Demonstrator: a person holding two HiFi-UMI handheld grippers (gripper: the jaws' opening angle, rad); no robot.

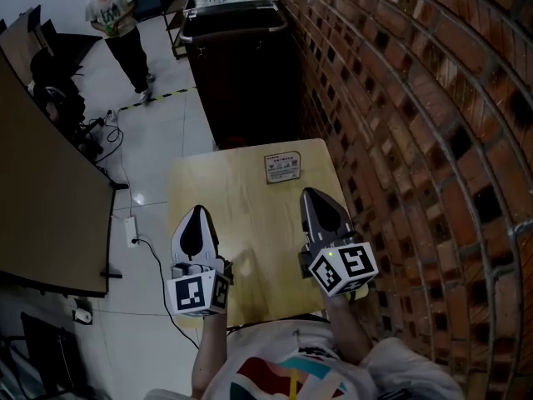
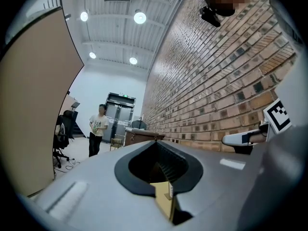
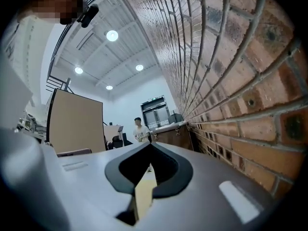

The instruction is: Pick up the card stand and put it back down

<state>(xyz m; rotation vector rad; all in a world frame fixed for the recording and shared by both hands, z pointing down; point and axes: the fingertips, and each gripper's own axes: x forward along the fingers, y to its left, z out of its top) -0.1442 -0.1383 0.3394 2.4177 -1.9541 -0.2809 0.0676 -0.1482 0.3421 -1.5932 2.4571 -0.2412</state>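
Pale wood-grain worktop [image 1: 250, 202] with rounded corners, beside a rough brick wall [image 1: 416, 140]. Card stand [image 1: 283, 167], a small flat rectangle with a printed face, sits near the worktop's 12 o'clock edge. Left gripper [image 1: 198, 212] and right gripper [image 1: 310, 193] have smooth grey shells. Both have jaws together with nothing between, toward 6 o'clock of the stand.

The left gripper [image 1: 198, 215] and right gripper [image 1: 313, 198] were grey, pointed shells carrying white cubes [image 1: 198, 294] with black square markers. The person's T-shirt [image 1: 291, 365] was white, colour-printed.

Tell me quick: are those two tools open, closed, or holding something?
Left tool: closed, holding nothing.
Right tool: closed, holding nothing.
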